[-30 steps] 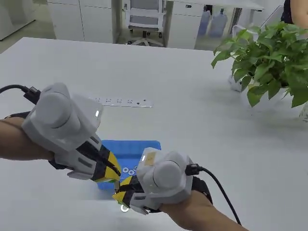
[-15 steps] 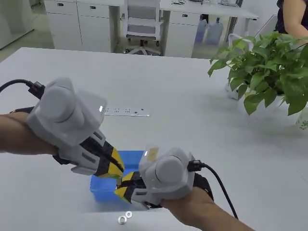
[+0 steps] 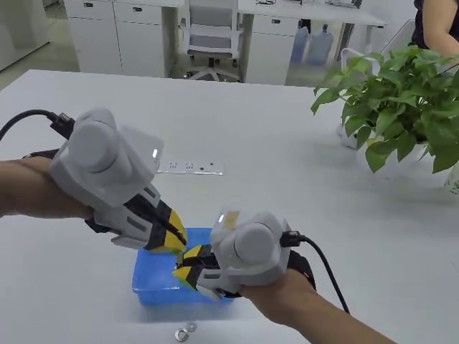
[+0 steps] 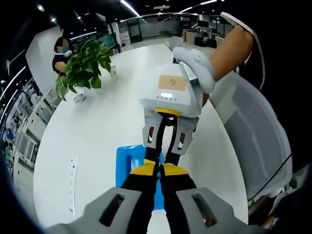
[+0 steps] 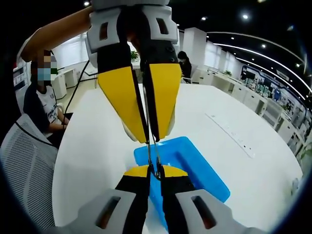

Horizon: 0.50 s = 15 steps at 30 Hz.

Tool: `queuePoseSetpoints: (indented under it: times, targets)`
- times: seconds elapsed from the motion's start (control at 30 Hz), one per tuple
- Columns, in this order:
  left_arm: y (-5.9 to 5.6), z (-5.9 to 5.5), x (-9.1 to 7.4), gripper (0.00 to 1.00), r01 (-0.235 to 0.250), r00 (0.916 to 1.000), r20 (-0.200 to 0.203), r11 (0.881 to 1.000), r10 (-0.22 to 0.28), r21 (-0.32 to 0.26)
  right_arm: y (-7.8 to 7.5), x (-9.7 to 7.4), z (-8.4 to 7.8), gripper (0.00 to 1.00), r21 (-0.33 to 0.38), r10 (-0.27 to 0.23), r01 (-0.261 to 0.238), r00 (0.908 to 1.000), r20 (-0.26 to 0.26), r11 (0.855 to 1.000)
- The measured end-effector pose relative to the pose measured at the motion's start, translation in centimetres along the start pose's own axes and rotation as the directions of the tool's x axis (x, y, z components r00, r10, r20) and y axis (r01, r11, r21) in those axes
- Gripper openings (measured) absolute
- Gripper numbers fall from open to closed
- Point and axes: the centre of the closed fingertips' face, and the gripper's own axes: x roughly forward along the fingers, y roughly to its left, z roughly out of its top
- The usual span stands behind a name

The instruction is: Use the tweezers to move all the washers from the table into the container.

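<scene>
Left gripper point(image 3: 174, 244) and right gripper point(image 3: 185, 273) both pinch the tweezers point(image 5: 152, 141), apparently, tip-to-tip above the container point(image 3: 152, 285). 2 washers point(image 3: 185, 332) lie on the table point(image 3: 287, 172), nearest the right jaws, toward the person.

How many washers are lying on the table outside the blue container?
2. One washer and a second washer lie side by side on the table in front of the blue container; others may be hidden.

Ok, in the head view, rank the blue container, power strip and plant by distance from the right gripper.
1. Blue container, directly under the right gripper.
2. Power strip, farther back.
3. Plant, far right.
</scene>
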Motion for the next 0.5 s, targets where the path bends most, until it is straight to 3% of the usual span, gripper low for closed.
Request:
queuePoseSetpoints:
  times: [0.5]
  targets:
    - [1.8,-2.0,1.5,0.07,-0.003,1.0000,0.003,1.000,0.003,-0.020,-1.5,2.0,-1.6,0.09,0.026,0.007,-0.007,0.9998,-0.017,1.000]
